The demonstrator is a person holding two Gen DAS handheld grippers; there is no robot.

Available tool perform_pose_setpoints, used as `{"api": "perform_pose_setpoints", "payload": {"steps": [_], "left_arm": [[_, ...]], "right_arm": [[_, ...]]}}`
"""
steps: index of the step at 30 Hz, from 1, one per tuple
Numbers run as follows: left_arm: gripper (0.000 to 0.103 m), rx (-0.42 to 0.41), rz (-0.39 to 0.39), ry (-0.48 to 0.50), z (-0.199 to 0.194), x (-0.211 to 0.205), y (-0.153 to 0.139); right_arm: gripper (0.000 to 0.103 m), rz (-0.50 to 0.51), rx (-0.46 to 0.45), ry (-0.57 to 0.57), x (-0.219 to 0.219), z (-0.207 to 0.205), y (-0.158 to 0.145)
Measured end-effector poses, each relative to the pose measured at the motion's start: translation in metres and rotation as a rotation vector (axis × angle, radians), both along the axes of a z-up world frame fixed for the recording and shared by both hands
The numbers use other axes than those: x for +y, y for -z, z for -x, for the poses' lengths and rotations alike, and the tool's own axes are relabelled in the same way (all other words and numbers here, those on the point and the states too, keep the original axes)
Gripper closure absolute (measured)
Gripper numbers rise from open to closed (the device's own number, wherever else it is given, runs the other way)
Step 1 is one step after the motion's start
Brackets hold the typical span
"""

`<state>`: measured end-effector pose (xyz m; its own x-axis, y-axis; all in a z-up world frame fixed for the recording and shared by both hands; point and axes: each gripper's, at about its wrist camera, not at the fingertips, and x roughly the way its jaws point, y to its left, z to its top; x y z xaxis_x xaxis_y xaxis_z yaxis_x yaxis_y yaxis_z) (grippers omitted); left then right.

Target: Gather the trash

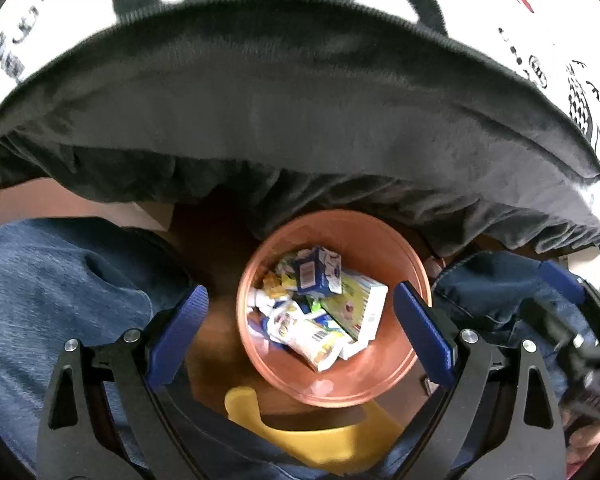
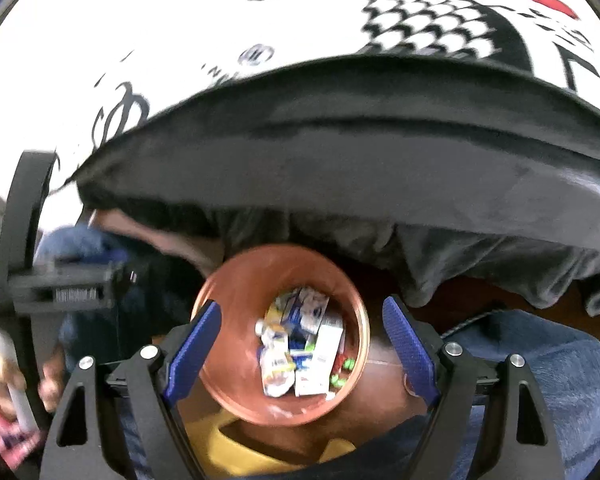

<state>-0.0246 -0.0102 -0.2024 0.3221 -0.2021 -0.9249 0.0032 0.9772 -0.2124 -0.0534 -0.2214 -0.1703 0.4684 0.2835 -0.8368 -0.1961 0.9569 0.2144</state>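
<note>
Right now my left gripper (image 1: pixel 300 320) hangs over the bin (image 1: pixel 384 376) with its jaws spread wide and nothing between the blue pads (image 1: pixel 424 340); it touches nothing. My right gripper (image 2: pixel 304 344) is the same: jaws apart, pads bare, pointing down into the bin (image 2: pixel 240 284) from above. At the left edge of the right wrist view I see the left gripper (image 2: pixel 60 284) from the side, blurred, with a hand (image 2: pixel 4 392) on its grip. Below the bin a yellow shape (image 1: pixel 300 436) shows, partly covered by the bin's rim, and I cannot tell what it is. The trash (image 1: pixel 320 304) lies at the bottom of the bin: small cartons, a blue box (image 1: pixel 314 272) with a barcode, a white box (image 1: pixel 370 304), crumpled wrappers. I cannot read any brand; the print is too small and smeared. Green bits (image 2: pixel 342 372) sit at the edge of the pile (image 2: pixel 300 348). Blue jeans (image 1: pixel 60 292) flank the bin on both sides. Beyond, a dark cloth (image 1: pixel 300 120) drapes across and hides the bin's far rim. Farther still lies a white sheet (image 2: pixel 180 40) with black markings I cannot read and a fishnet pattern (image 2: pixel 432 12), cut off by the lens edge.
</note>
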Motion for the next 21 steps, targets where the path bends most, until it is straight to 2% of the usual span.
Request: {"api": "perform_pose_setpoints", "payload": {"steps": [4, 8, 15, 18, 21], "left_arm": [[0.012, -0.096, -0.061, -0.017, 0.001, -0.002, -0.023], [0.012, -0.249, -0.102, -0.044, -0.001, -0.001, -0.067], [0.012, -0.534, -0.146, -0.099, 0.002, -0.001, -0.158], [0.012, -0.620, -0.158, -0.123, 0.005, 0.001, -0.185], [0.012, -0.671, -0.161, -0.136, 0.005, 0.002, -0.202]], "right_arm": [[0.022, -0.013, -0.095, 0.103, -0.009, -0.005, -0.023], [0.022, -0.032, -0.198, 0.160, -0.016, -0.015, -0.057], [0.020, -0.051, -0.412, 0.202, -0.015, -0.024, -0.131], [0.019, -0.057, -0.472, 0.212, -0.017, -0.021, -0.153], [0.019, -0.069, -0.513, 0.221, -0.016, -0.022, -0.170]]}}
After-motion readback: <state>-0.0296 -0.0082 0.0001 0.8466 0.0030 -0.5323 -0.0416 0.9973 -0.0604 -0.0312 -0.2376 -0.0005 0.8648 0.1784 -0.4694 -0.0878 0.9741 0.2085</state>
